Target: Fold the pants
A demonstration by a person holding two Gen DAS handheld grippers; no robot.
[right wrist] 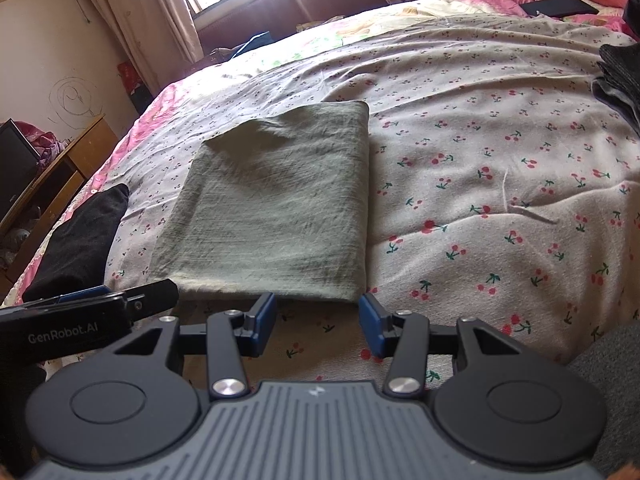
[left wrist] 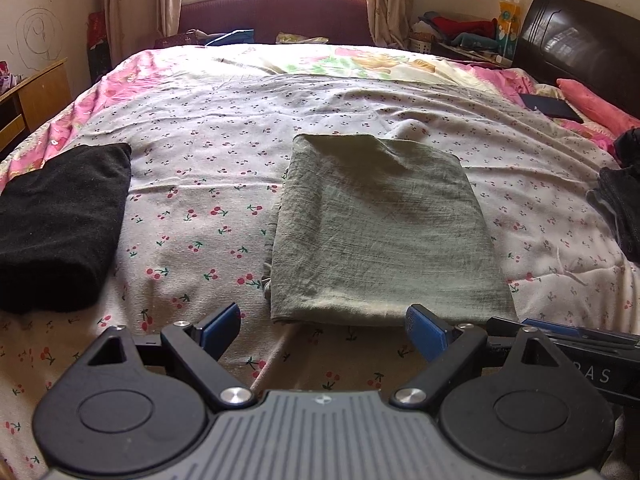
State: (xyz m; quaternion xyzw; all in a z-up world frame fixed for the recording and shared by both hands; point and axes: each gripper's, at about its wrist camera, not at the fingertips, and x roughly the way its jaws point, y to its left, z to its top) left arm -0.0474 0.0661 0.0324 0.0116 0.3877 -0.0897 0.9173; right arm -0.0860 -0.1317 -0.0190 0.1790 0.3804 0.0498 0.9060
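Observation:
The grey-green pants [left wrist: 380, 224] lie folded into a flat rectangle on the cherry-print bedsheet [left wrist: 200, 168]. They also show in the right wrist view [right wrist: 280, 208]. My left gripper [left wrist: 322, 330] is open and empty, just in front of the pants' near edge. My right gripper [right wrist: 318, 322] is open and empty, just short of the near right corner of the pants. The left gripper's body shows at the left of the right wrist view [right wrist: 88, 316].
A folded black garment [left wrist: 60, 224] lies left of the pants. Dark clothes [left wrist: 620, 208] are piled at the right. A black flat item [left wrist: 552, 106] and pink pillow [left wrist: 592, 104] lie by the dark headboard [left wrist: 580, 44]. A wooden cabinet [left wrist: 36, 96] stands left of the bed.

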